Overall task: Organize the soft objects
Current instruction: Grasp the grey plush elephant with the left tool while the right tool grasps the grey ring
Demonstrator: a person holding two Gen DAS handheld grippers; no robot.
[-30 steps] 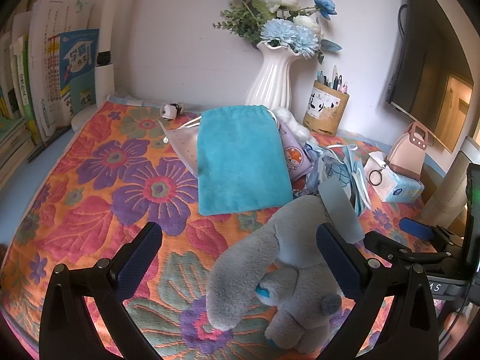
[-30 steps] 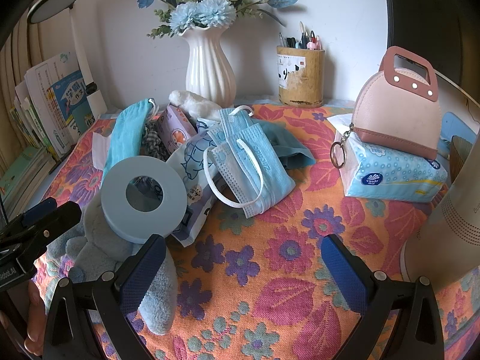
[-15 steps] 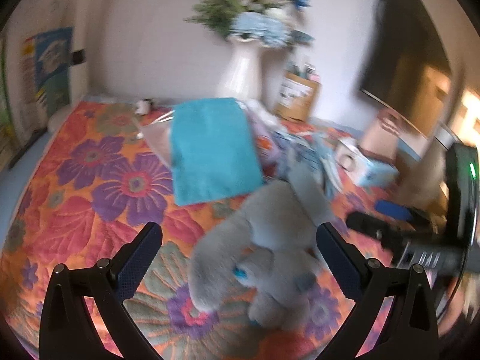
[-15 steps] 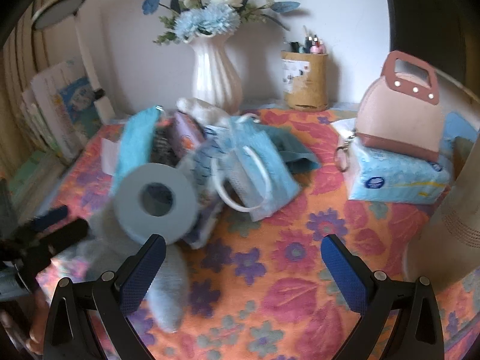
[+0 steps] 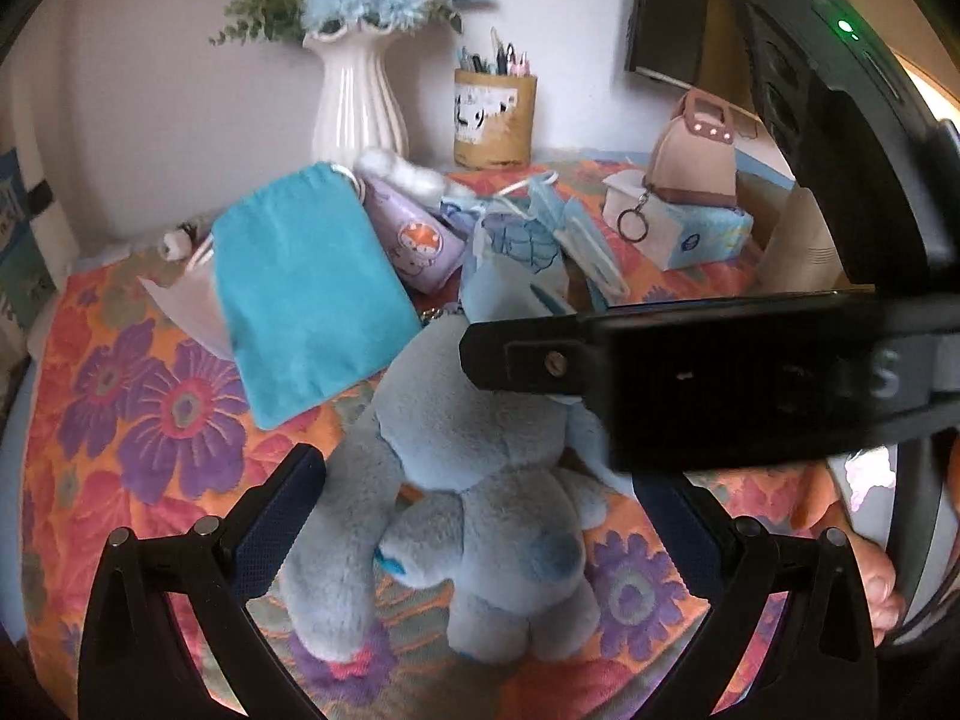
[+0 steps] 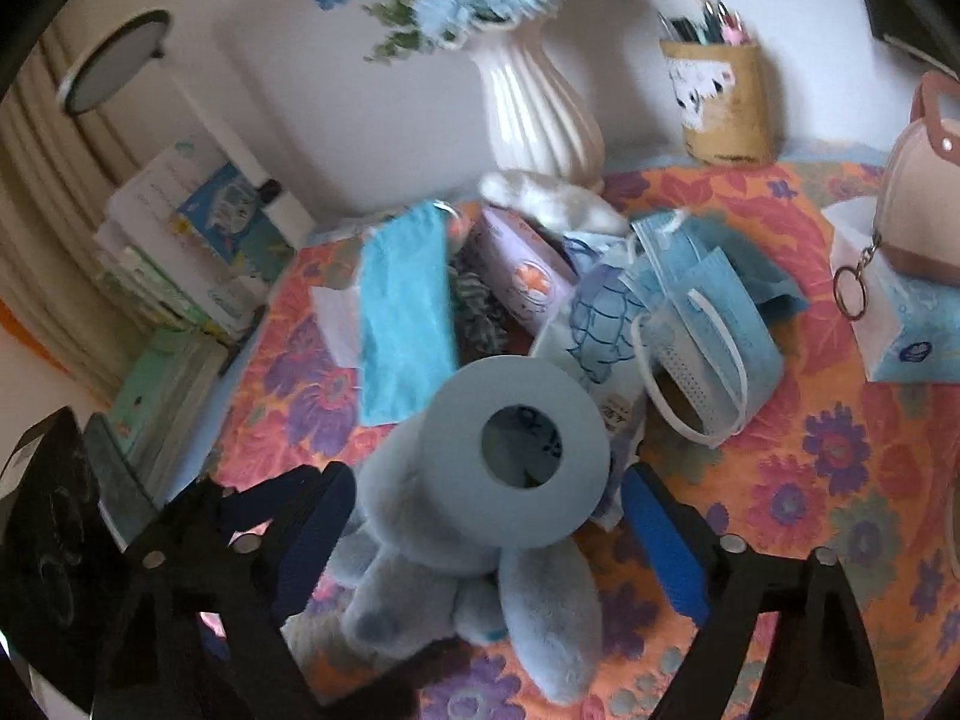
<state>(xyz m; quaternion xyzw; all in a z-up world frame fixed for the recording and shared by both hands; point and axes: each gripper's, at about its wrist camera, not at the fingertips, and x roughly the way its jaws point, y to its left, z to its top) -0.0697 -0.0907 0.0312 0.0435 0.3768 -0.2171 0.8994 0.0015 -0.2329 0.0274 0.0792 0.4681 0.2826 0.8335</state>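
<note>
A grey-blue plush toy (image 5: pixel 474 492) lies on the floral cloth between the open fingers of my left gripper (image 5: pixel 480 516). It also shows in the right wrist view (image 6: pixel 456 570), between the open fingers of my right gripper (image 6: pixel 486 534). A blue-grey ring (image 6: pixel 516 450) rests on top of the plush. Behind lie a teal pouch (image 5: pixel 306 294), a purple pouch (image 5: pixel 414 240) and blue face masks (image 6: pixel 702 324). The right gripper's black body (image 5: pixel 720 384) crosses the left wrist view over the plush.
A white vase of flowers (image 5: pixel 357 102), a pen holder (image 5: pixel 492 120), a pink handbag (image 5: pixel 696 150) on a tissue pack (image 5: pixel 696 234) stand at the back. Books (image 6: pixel 180 264) are stacked at the left. A dark monitor (image 5: pixel 678 6) is at the back right.
Both grippers have closed in on the plush toy, which now sits between both pairs of fingers. The right gripper's body now crosses the left wrist view.
</note>
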